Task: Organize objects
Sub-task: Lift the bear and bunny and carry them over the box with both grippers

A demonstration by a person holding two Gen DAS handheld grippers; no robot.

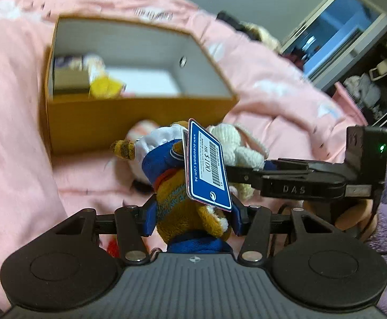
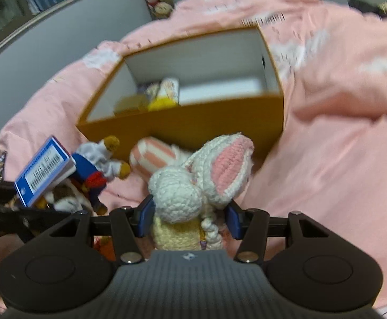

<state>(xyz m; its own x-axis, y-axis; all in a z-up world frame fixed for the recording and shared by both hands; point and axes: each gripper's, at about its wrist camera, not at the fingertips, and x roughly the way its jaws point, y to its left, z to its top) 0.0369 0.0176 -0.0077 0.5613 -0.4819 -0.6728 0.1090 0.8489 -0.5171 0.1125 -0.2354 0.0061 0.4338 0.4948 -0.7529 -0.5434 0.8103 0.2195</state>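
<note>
My left gripper (image 1: 193, 214) is shut on a brown plush bear (image 1: 177, 204) in blue and white clothes, with a blue price tag (image 1: 206, 164) hanging off it. My right gripper (image 2: 189, 216) is shut on a white crocheted rabbit (image 2: 177, 194) with pink-lined ears. Both toys hang above the pink bedspread (image 1: 15, 133), just in front of an open orange cardboard box (image 1: 129, 122). In the right wrist view the bear (image 2: 97, 164) and its tag (image 2: 43, 171) show at the left, and the box (image 2: 193, 122) lies ahead. In the left wrist view the rabbit (image 1: 235, 143) shows at the right.
Inside the box (image 2: 246, 50) lie a yellow item (image 1: 105, 87) and small packs at its left end. A pink-and-white striped toy (image 2: 153, 156) rests on the bedspread against the box front. A shelf unit (image 1: 374, 79) and a window (image 1: 347, 29) stand beyond the bed.
</note>
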